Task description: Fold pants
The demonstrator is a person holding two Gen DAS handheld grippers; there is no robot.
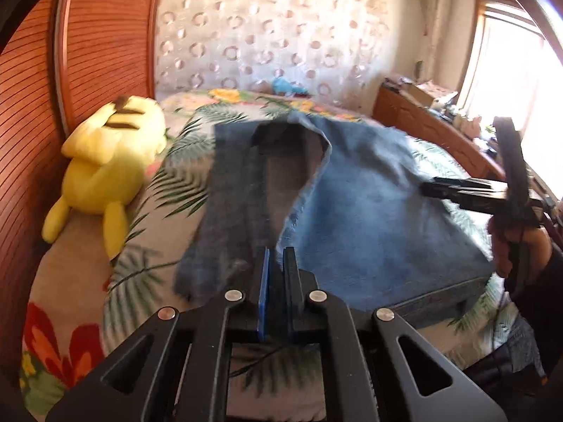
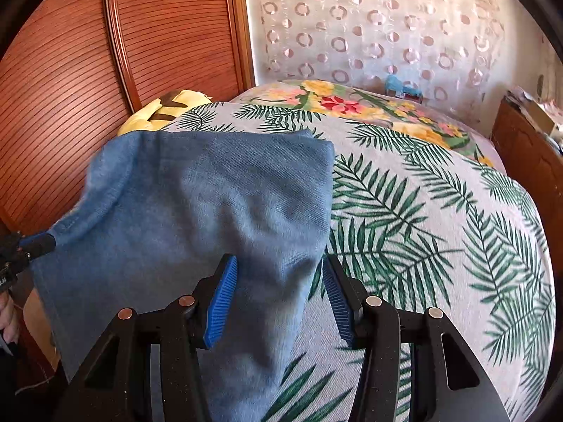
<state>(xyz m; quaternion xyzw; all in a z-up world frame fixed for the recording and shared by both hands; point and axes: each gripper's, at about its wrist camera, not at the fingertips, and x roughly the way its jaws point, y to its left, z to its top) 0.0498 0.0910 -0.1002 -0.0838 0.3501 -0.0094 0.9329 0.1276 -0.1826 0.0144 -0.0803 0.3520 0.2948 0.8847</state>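
- A pair of blue denim pants (image 2: 197,211) lies partly doubled over on a bed spread with a grey palm-leaf and flower print cover (image 2: 440,211), as a person works a handheld two-finger gripper in each hand.
- The job looks to be midway: one denim panel is turned over on the rest, its paler side up, but the layers sit askew, with a dark gap showing between them in the left wrist view, and an edge lifted off the bed.
- Judging by that, squaring the edges and at least one more fold remain.
- The left gripper (image 1: 279,263) has its black fingers with blue pads drawn almost together, pinching a thin edge of the denim near the pants' near end.
- The right gripper (image 2: 278,292) stands about half open, its ribbed blue pads either side of a hanging fold of denim; the cloth passes between them, and neither pad appears to press it.
- A yellow plush toy with brown stripes (image 1: 105,168) lies beside the pants, against the reddish slatted wooden wall panel (image 2: 70,52).
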